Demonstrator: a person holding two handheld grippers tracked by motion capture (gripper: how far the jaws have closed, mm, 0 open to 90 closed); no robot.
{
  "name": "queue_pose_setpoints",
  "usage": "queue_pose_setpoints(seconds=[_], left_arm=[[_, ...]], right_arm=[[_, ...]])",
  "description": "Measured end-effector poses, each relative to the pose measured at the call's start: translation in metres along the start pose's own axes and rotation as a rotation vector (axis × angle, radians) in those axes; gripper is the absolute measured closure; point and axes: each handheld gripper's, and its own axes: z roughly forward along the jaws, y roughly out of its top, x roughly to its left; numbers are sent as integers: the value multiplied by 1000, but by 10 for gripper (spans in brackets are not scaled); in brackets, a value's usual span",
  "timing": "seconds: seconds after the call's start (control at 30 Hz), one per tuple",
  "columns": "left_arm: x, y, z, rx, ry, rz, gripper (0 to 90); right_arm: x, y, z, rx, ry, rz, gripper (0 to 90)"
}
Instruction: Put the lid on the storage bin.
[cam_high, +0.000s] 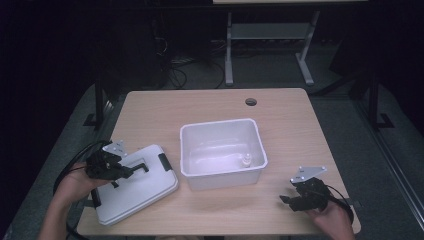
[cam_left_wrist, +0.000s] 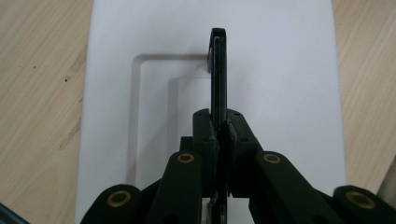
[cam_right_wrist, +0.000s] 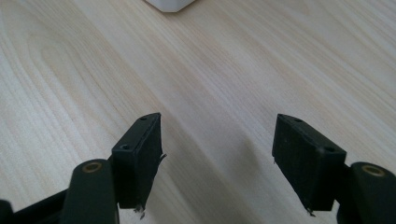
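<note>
While left tool (cam_left_wrist: 218, 133) clenches flat lid's (cam_left_wrist: 280, 56) thin black handle (cam_left_wrist: 218, 70), right tool (cam_right_wrist: 217, 156) released over woodgrain.

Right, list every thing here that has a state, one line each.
lid: off the bin, flat on the table, left of it.
lid handle: raised, pinched on edge.
left gripper: shut on the lid handle.
right gripper: open, nothing between its fingers, over bare table.
bin: uncovered, upright.
small bottle: inside the bin, upright.
</note>
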Motion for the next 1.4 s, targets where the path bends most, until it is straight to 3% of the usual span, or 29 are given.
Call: queue_pose_setpoints(seconds=[0.77, 1.0, 1.4], left_arm=[[-5, 10, -59, -21, 7, 41, 843], [-6, 12, -77, -52, 13, 47, 843], [-11, 29, -101, -74, 14, 84, 843]], right_arm=[[0, 3, 2, -2, 9, -5, 319], [1, 3, 2, -6, 7, -2, 319], [0, 4, 1, -10, 12, -1, 319]])
